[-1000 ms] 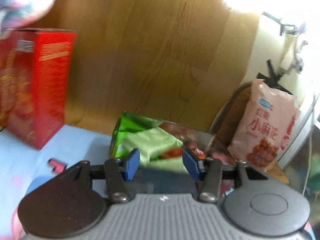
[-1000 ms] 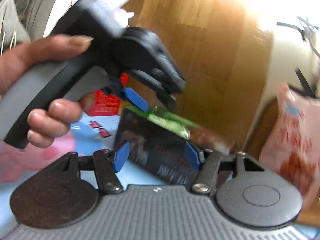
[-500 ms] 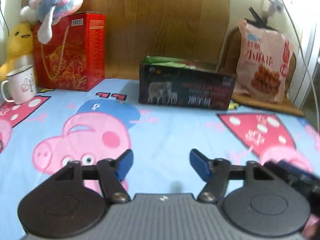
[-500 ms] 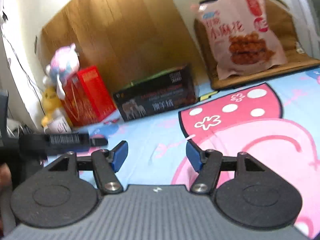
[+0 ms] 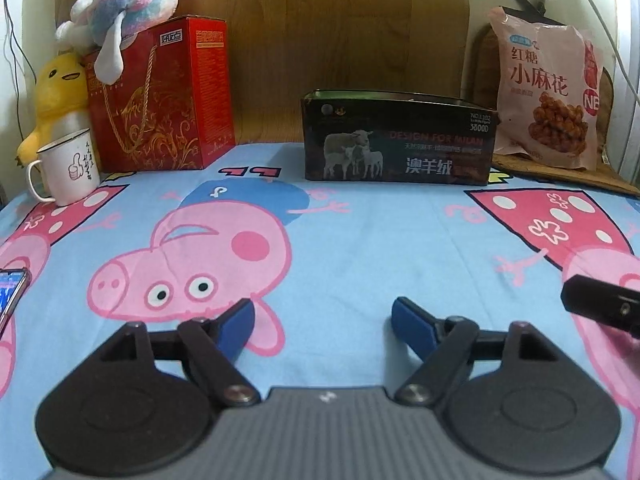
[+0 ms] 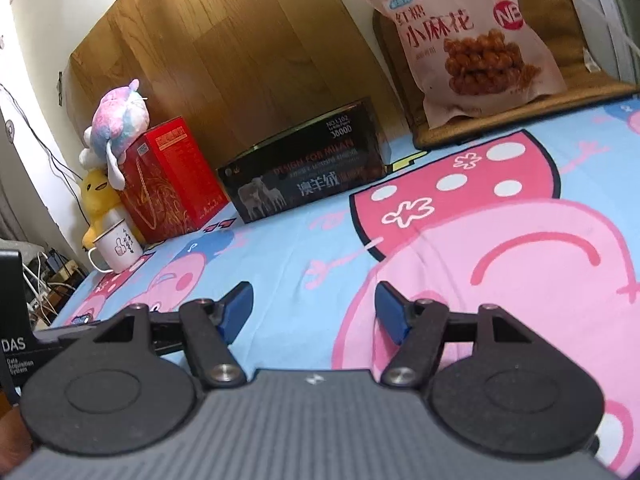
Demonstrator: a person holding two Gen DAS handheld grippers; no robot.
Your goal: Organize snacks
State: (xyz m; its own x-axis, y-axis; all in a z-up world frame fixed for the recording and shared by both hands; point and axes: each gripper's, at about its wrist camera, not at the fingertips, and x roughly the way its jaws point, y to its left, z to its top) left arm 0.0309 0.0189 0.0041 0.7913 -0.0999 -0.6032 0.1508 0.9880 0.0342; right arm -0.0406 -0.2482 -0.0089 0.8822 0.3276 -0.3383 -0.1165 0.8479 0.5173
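Observation:
A dark open-topped box (image 5: 400, 140) printed with sheep stands at the back of the cartoon-pig cloth (image 5: 340, 240); its contents do not show from this low angle. The same box (image 6: 308, 172) appears in the right wrist view. A pink snack bag (image 5: 548, 92) leans at the back right, also seen as the bag (image 6: 468, 40). My left gripper (image 5: 322, 320) hovers low over the cloth, far in front of the box, its jaws opening with nothing between them. My right gripper (image 6: 314, 308) is open and empty, just to the right of the left one.
A red gift box (image 5: 160, 96) with a plush toy (image 5: 128, 12) on top, a yellow duck (image 5: 60, 92) and a white mug (image 5: 68, 168) stand back left. A phone (image 5: 10, 292) lies at the left edge. The bag rests on a woven mat (image 5: 568, 172).
Both grippers have drawn back from the sheep box, where green packets showed between the left jaws, to low over the cloth. The left jaws have widened. The right gripper rolled level.

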